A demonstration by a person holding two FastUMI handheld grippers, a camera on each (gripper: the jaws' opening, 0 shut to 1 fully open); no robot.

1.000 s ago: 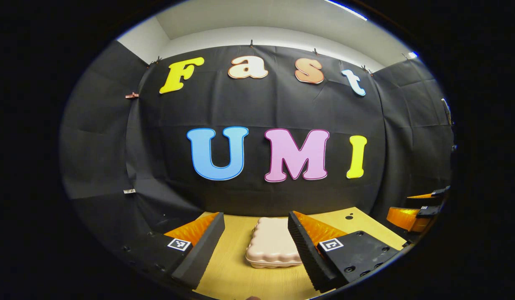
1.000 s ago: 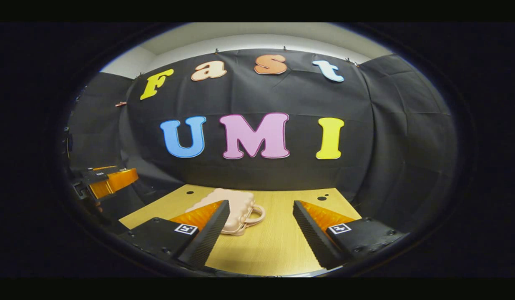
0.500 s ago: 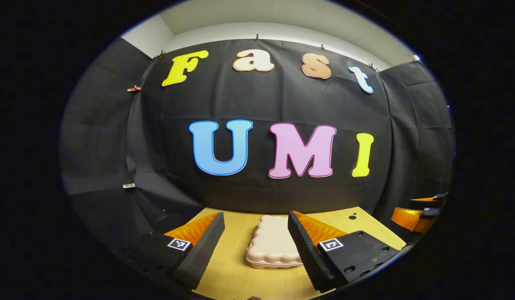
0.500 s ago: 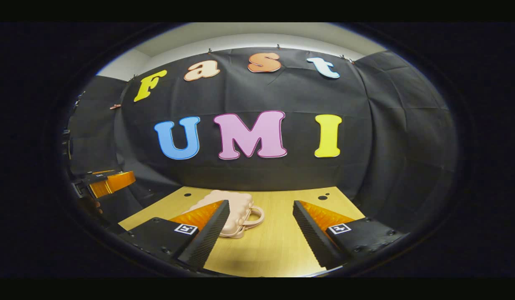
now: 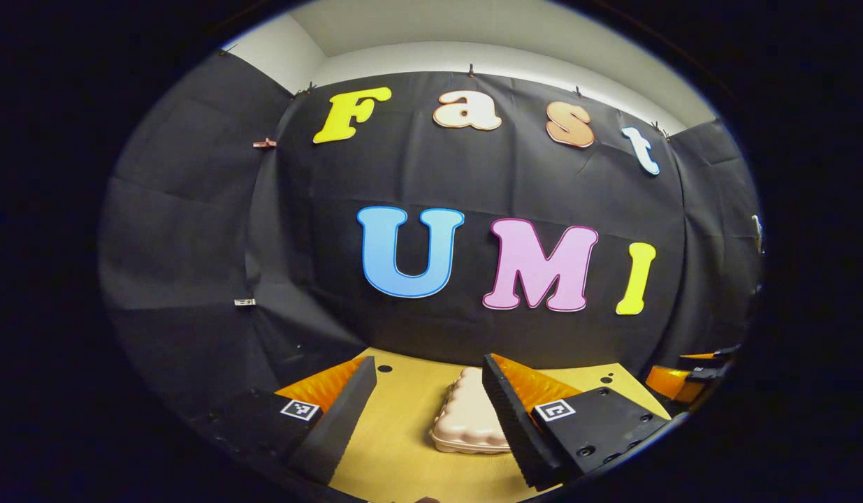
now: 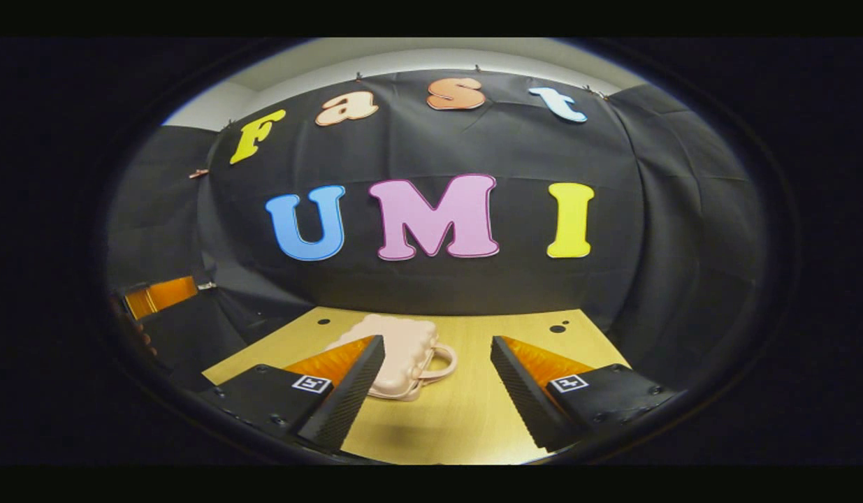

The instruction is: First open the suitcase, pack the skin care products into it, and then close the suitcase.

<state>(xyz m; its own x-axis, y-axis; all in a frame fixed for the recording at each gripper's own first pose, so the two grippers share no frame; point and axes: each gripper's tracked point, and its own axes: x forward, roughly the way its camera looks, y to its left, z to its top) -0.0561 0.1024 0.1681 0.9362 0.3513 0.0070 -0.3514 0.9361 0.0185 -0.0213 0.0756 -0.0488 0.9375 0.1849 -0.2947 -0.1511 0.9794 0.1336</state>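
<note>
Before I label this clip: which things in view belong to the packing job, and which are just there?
Part of the job:
- pink suitcase, closed
- left hand-held gripper, open
- right hand-held gripper, open

Just there:
- wooden table
- black cloth wall

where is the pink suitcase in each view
Left gripper view: the pink suitcase lies low and just right of centre, closed, partly behind the left hand-held gripper's right finger.
Right gripper view: the suitcase sits low and left of centre, handle pointing right, partly behind the right hand-held gripper's left finger.
Shared landmark: the wooden table with dark holes along its far edge.
</note>
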